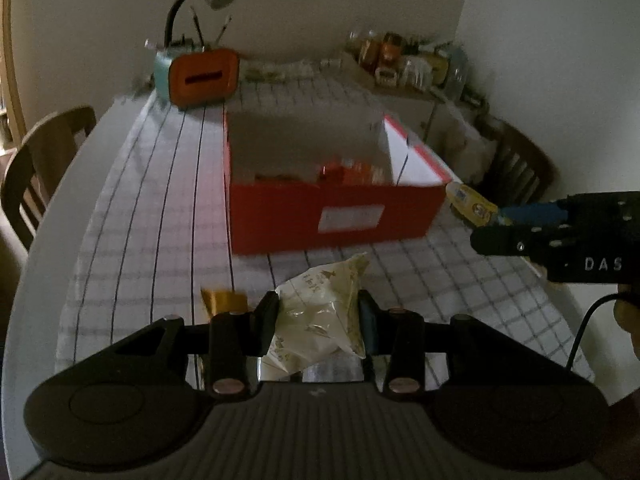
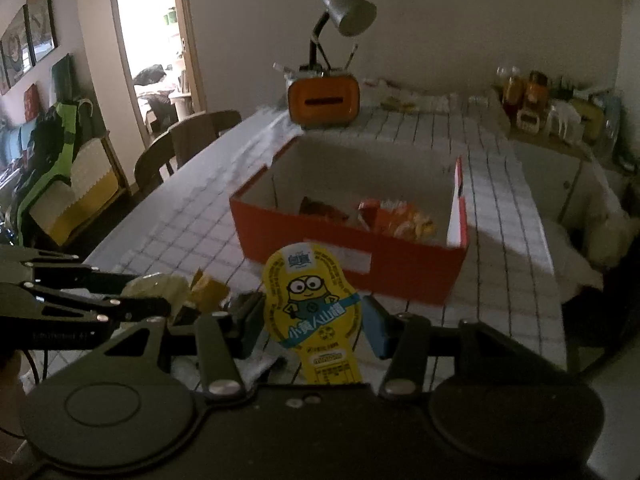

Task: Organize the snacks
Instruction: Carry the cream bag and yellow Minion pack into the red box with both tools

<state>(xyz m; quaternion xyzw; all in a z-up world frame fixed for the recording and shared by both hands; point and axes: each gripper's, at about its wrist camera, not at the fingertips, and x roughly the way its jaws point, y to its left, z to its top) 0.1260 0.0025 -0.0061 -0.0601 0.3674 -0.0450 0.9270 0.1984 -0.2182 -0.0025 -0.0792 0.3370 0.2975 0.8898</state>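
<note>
The left claw (image 1: pixel 319 322) grips one pale snack packet (image 1: pixel 320 312) above the tabletop (image 1: pixel 140 184); the right claw (image 2: pixel 310 320) clamps one yellow cartoon snack (image 2: pixel 312 304) — both level, facing one red box (image 2: pixel 352 256) holding two orange packets (image 2: pixel 392 216).

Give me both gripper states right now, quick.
Left gripper: closed on the pale snack packet.
Right gripper: closed on the yellow Minion snack pack, short of the red box.
</note>
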